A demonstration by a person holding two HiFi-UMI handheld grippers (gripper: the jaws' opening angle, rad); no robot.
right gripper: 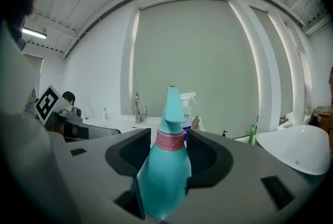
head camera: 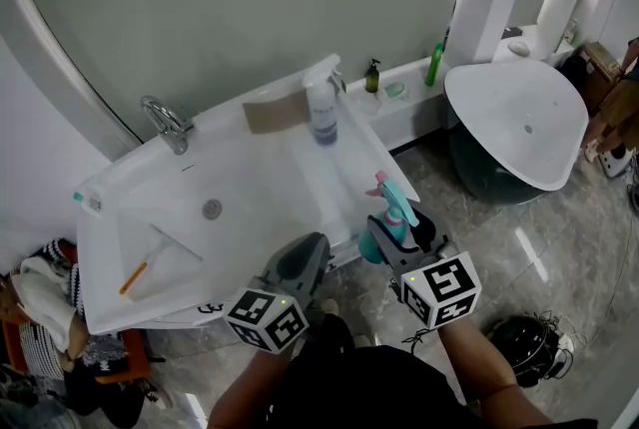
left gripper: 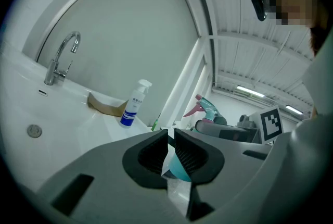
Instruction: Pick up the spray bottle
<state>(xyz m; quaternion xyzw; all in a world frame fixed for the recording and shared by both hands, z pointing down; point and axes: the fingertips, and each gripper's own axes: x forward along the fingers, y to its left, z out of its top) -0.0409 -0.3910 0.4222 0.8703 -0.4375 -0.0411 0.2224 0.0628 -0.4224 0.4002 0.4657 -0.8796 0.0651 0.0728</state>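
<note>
My right gripper (head camera: 395, 235) is shut on a teal spray bottle (head camera: 391, 215) with a pink collar and trigger, held upright just off the sink's front right edge. In the right gripper view the teal spray bottle (right gripper: 166, 165) fills the gap between the jaws of the right gripper (right gripper: 167, 151). My left gripper (head camera: 303, 259) hovers beside it to the left, shut with nothing in it; the left gripper (left gripper: 170, 152) shows only a sliver between its pads. A second, white spray bottle (head camera: 321, 106) with a blue label stands on the sink's back right corner.
The white sink (head camera: 250, 180) has a chrome faucet (head camera: 168, 123) at the back, a brown card (head camera: 275, 114) and an orange-handled tool (head camera: 135, 277). A white tub (head camera: 519, 118) stands to the right, small bottles (head camera: 434, 65) on the ledge, a black object (head camera: 524, 347) on the floor.
</note>
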